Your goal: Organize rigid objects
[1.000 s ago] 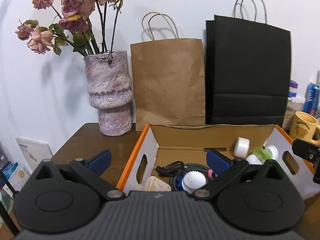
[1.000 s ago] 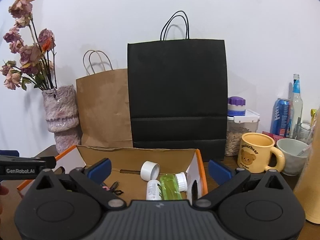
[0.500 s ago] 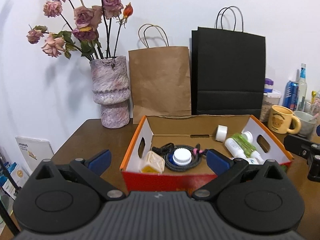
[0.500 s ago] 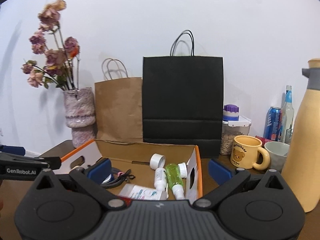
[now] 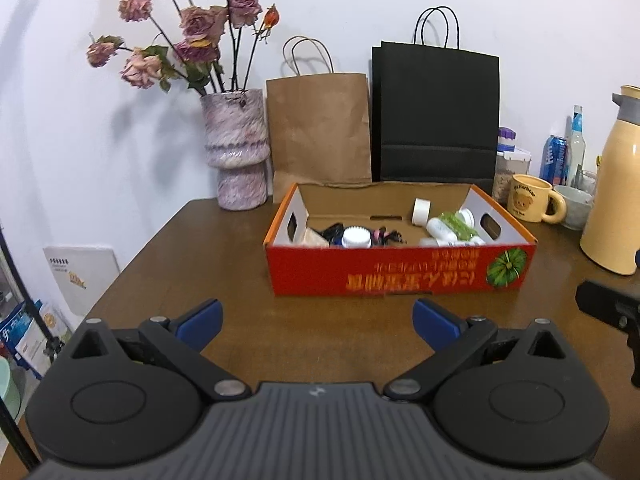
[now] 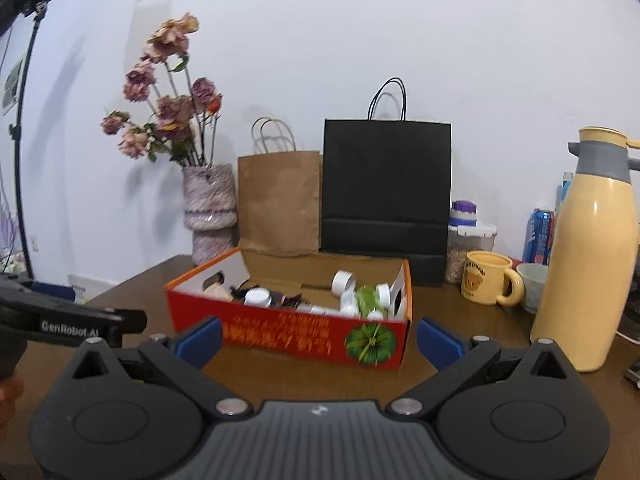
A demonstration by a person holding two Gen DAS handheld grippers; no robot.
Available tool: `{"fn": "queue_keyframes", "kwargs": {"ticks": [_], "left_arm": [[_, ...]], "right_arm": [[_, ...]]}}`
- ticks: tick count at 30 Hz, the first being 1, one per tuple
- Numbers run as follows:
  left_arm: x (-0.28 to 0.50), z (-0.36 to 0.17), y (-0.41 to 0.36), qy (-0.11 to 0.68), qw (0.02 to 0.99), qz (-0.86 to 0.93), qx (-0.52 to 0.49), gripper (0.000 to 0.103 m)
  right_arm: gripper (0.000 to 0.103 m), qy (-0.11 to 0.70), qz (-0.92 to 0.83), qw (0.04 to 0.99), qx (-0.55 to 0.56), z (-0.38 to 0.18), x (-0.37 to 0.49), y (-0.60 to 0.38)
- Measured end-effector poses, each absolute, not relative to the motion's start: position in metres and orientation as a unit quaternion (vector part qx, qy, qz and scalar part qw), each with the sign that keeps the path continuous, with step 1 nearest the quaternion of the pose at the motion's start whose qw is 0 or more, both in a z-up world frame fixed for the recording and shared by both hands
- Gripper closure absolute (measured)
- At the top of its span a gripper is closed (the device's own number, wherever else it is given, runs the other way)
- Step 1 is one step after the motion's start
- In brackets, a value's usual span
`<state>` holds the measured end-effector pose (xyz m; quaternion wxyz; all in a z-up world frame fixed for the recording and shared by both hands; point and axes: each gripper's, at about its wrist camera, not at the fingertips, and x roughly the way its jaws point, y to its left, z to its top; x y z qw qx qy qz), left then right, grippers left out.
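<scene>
The left hand-held gripper is held above the brown wooden worktop with its blue-padded jaws spread wide apart and nothing between them. The red cardboard box sits at 12 o'clock from it, well apart. The right hand-held gripper also has its jaws wide apart and empty, with the box near, at 12 o'clock.

Box contents: a white tape roll stands against the back wall; white bottles and a green bottle lie at the 3 o'clock end; a white-capped jar and black cable lie toward the 9 o'clock end.

Behind the box, against the white wall, stand a vase of dried roses, a brown paper bag and a black paper bag. At 2 o'clock on the worktop are a yellow bear mug and a cream thermal jug.
</scene>
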<state>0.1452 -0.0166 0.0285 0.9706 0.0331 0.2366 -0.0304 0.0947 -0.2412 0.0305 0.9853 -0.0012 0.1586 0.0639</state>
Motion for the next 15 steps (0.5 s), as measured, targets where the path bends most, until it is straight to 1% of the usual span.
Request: {"fn": "queue_keyframes", "kwargs": {"ticks": [7,15], "left_arm": [[0.106,0.020,-0.015,0.241,0.969,-0.034,0.036,0.000],[0.082,0.012,-0.014,0.248,0.967,-0.039,0.034,0.000]], "right_arm": [[0.000,0.173,0.067,0.983,0.003,0.019,0.061,-0.240],[0.000,0.181,0.070,0.981,0.004,0.014,0.044,-0.238]]}}
